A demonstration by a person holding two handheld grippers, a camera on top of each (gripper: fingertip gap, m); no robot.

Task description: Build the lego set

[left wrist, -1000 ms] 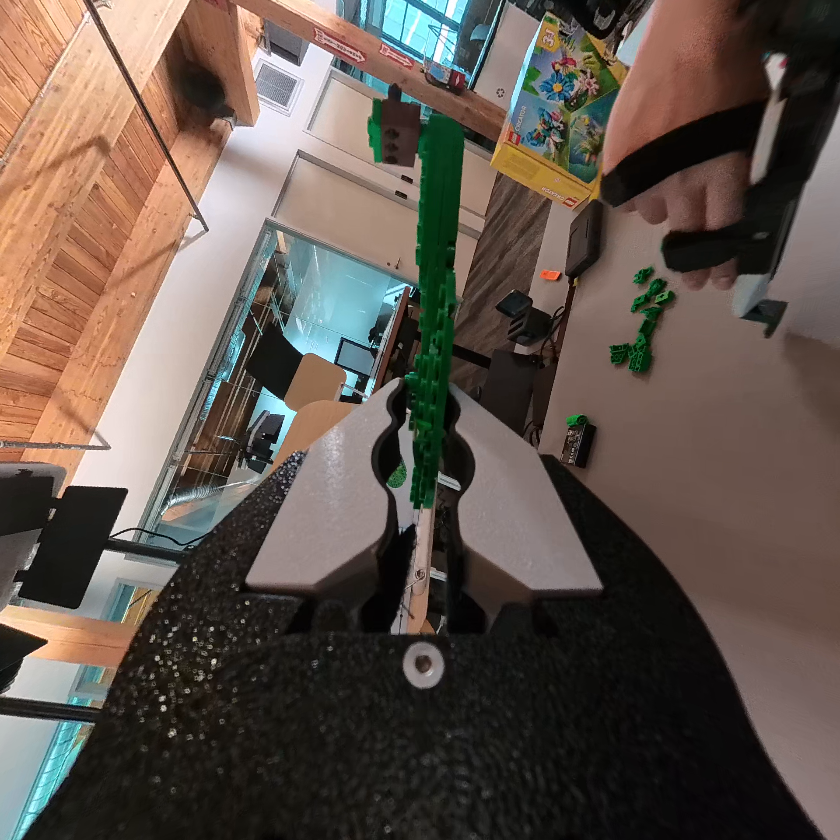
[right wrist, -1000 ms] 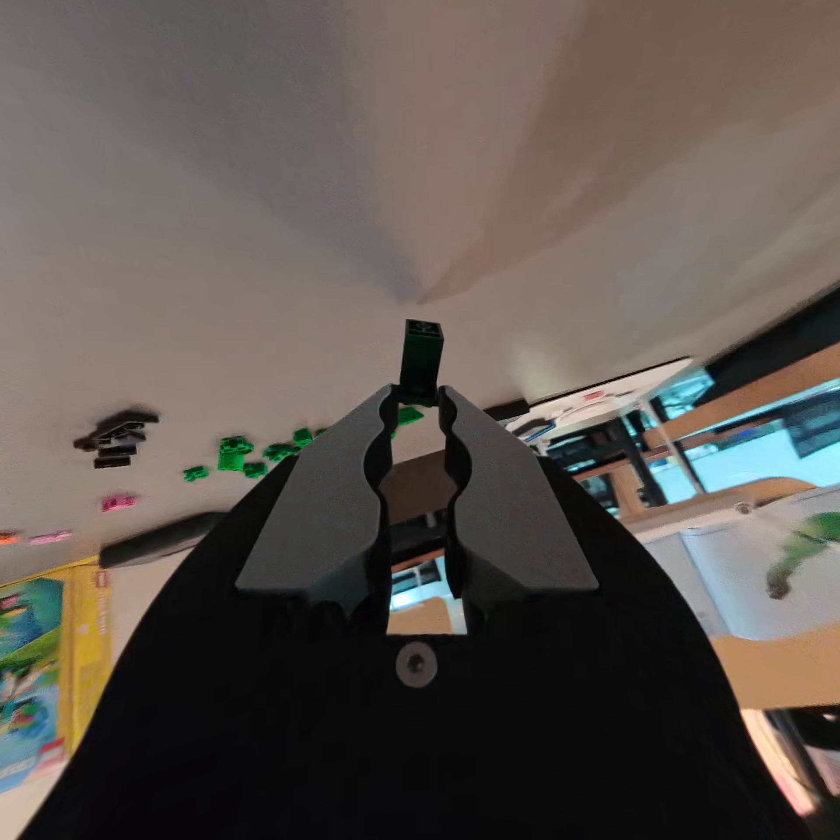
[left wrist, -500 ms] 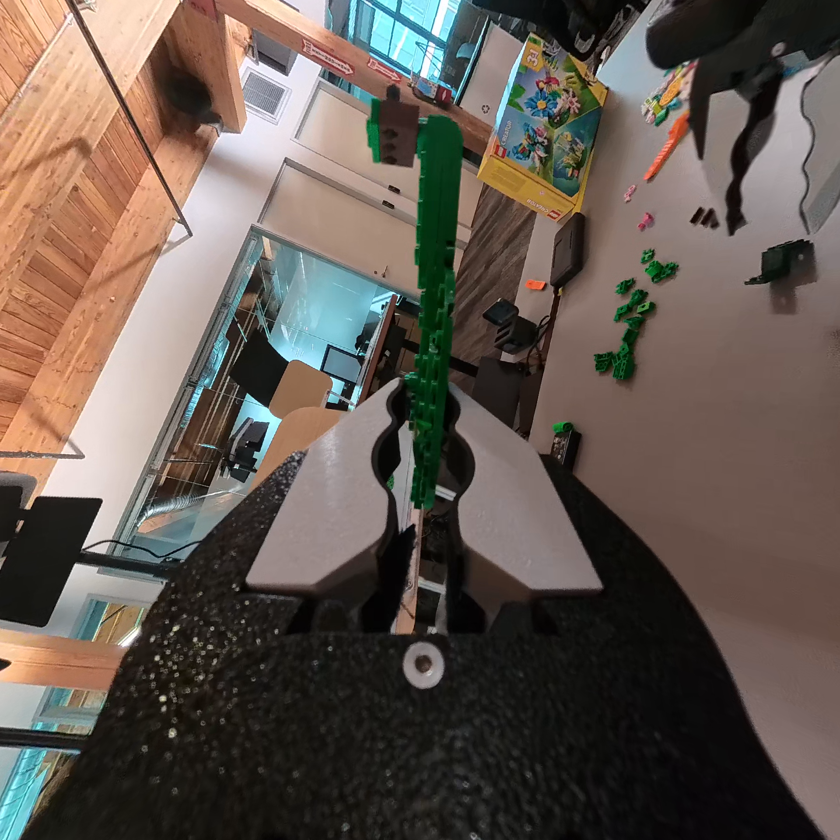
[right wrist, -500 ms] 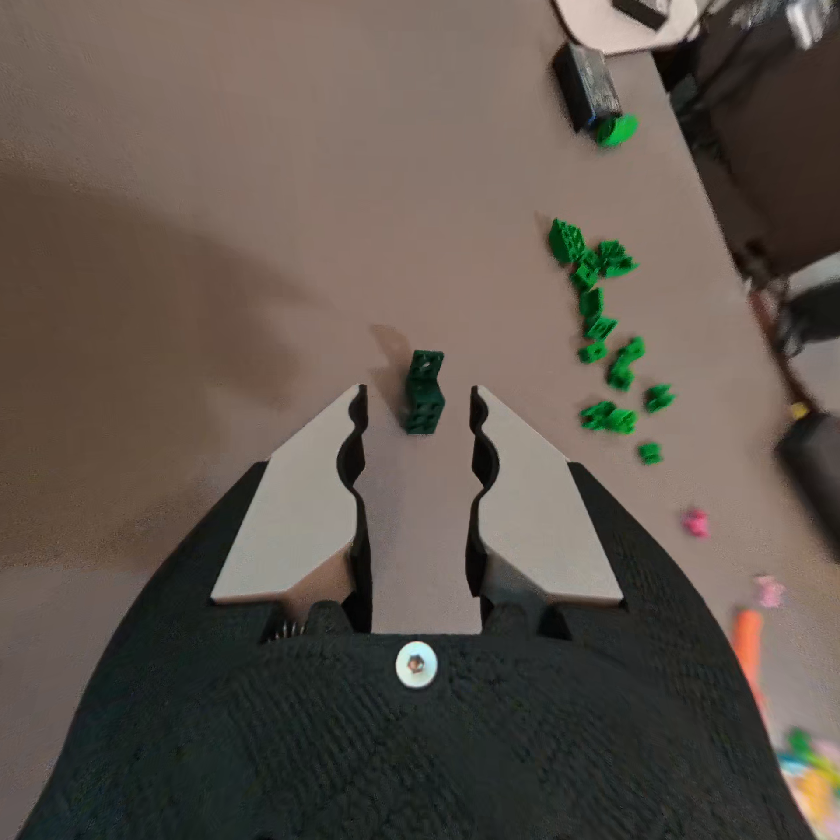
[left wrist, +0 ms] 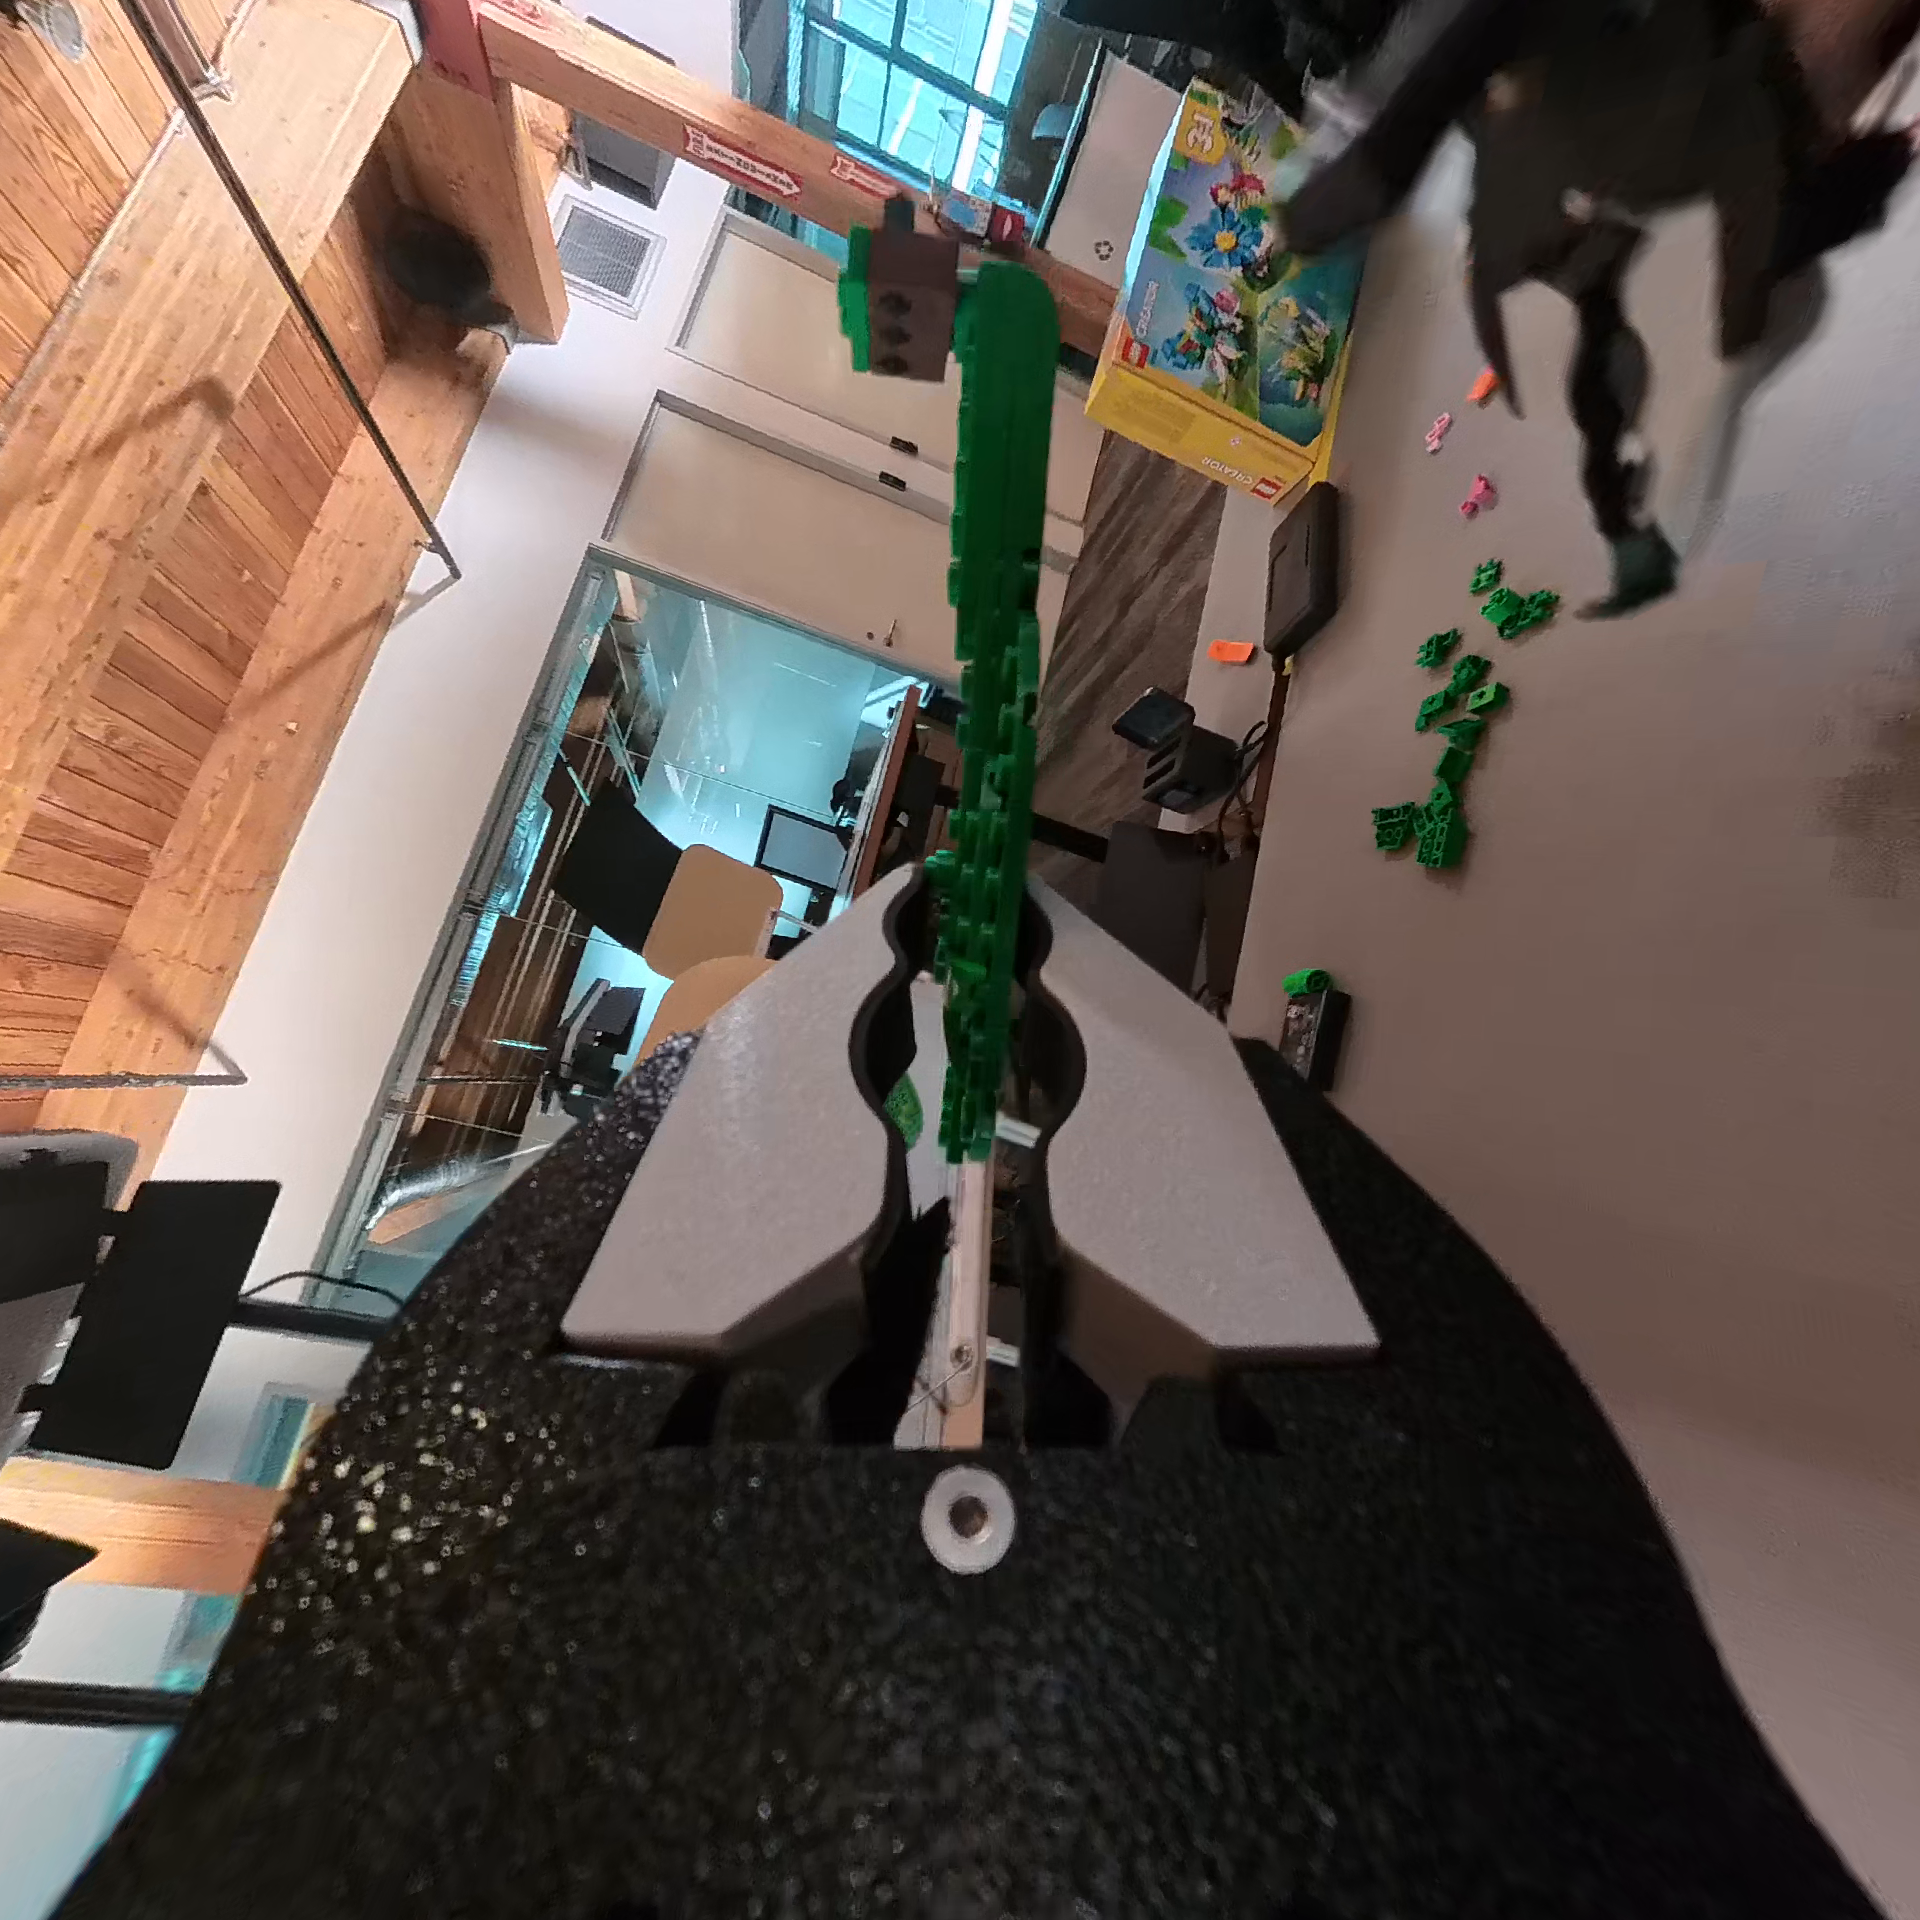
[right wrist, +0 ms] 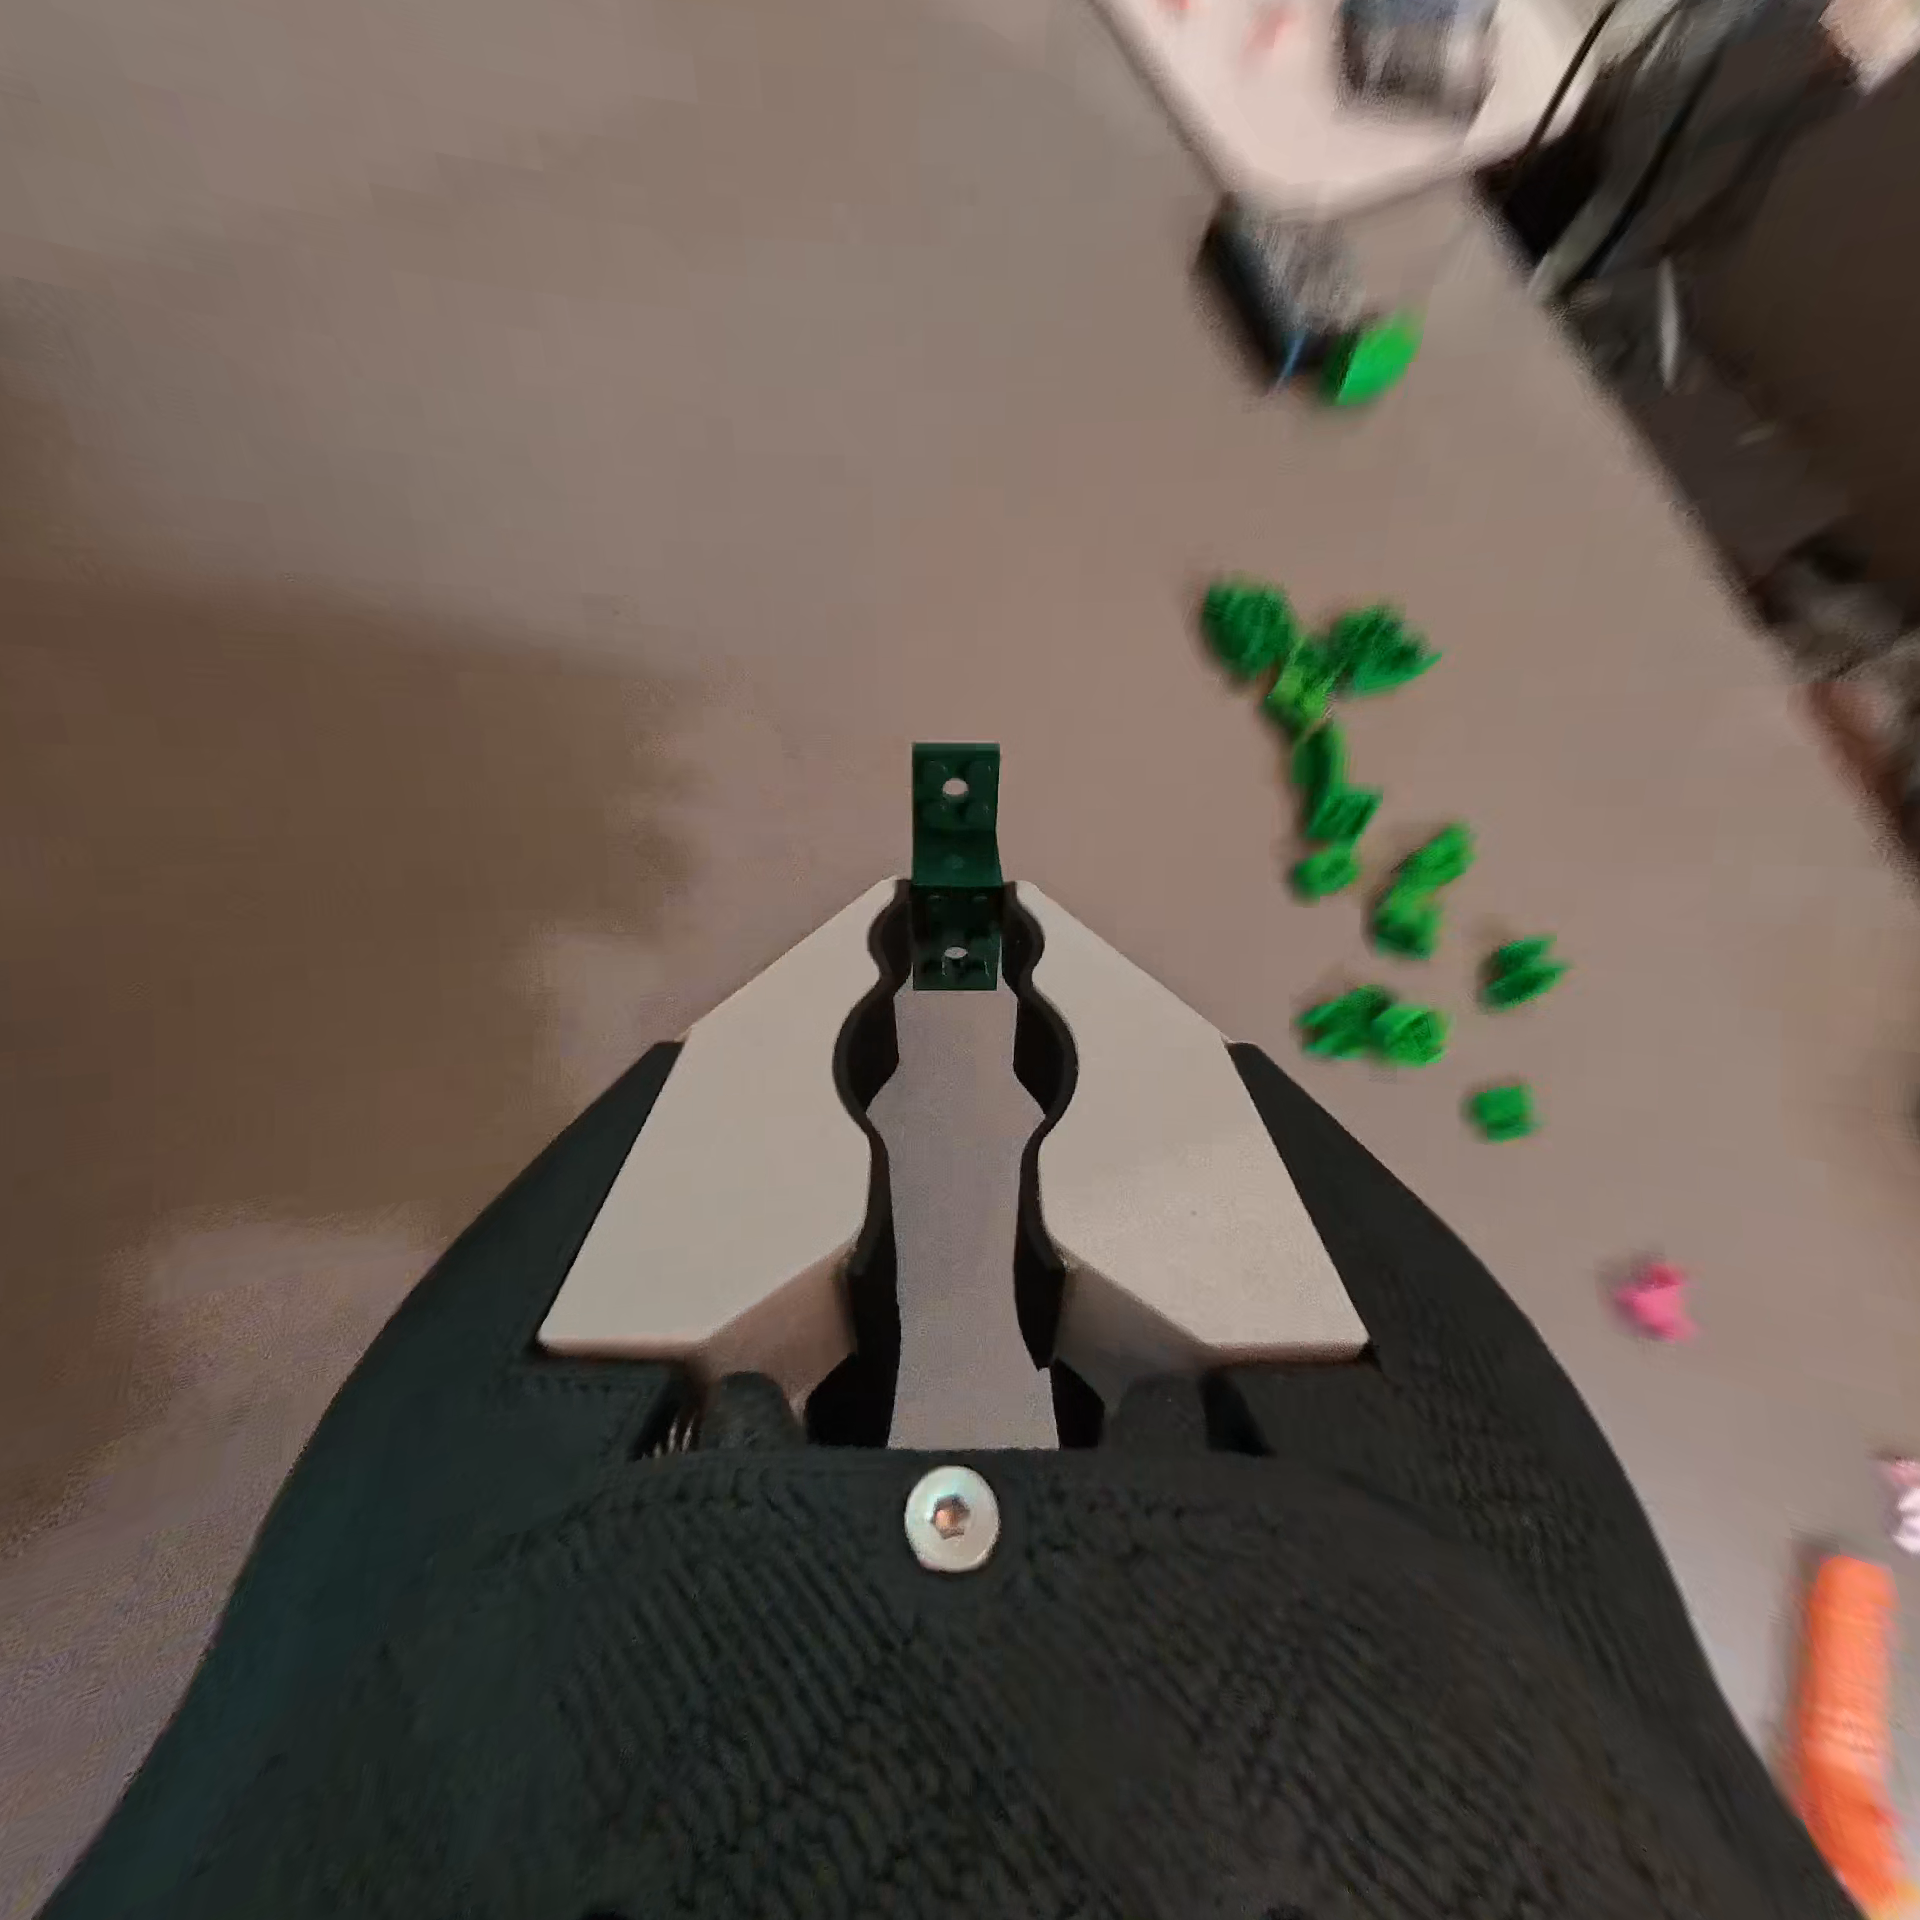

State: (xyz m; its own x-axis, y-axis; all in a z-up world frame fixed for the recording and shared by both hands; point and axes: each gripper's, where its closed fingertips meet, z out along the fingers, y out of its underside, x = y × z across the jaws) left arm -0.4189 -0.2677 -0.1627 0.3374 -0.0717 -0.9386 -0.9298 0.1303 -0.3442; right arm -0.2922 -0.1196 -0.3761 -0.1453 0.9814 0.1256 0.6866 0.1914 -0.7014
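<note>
In the left wrist view, our left claw [left wrist: 971, 935] was clamped on the near end of a long green brick stem [left wrist: 995, 665], which ran straight away from us toward 12 o'clock. At its far tip sat a brown block [left wrist: 912, 310] backed by a green piece. Off at 2 o'clock, loose green pieces [left wrist: 1449, 748] lay scattered on the pale counter [left wrist: 1610, 1039]. Beyond them sat a few pink bits [left wrist: 1475, 497], a flat black device [left wrist: 1301, 566] and a yellow picture box [left wrist: 1242, 301] at 1 o'clock. Our right claw [left wrist: 1642, 582] showed blurred at the upper right, with something dark at its tips.

In the right wrist view, our right claw [right wrist: 958, 925] was narrowed onto a small dark green brick [right wrist: 958, 862], pinching its near end while the rest stuck out toward 12 o'clock above the counter [right wrist: 520, 416]. At 2 o'clock the green pieces [right wrist: 1361, 831] lay blurred, a pink bit [right wrist: 1652, 1299] at 3 o'clock, an orange thing [right wrist: 1849, 1745] at 4 o'clock. Farther off at 1 o'clock, a dark device with a bright green part [right wrist: 1371, 358] was too blurred to tell apart.
</note>
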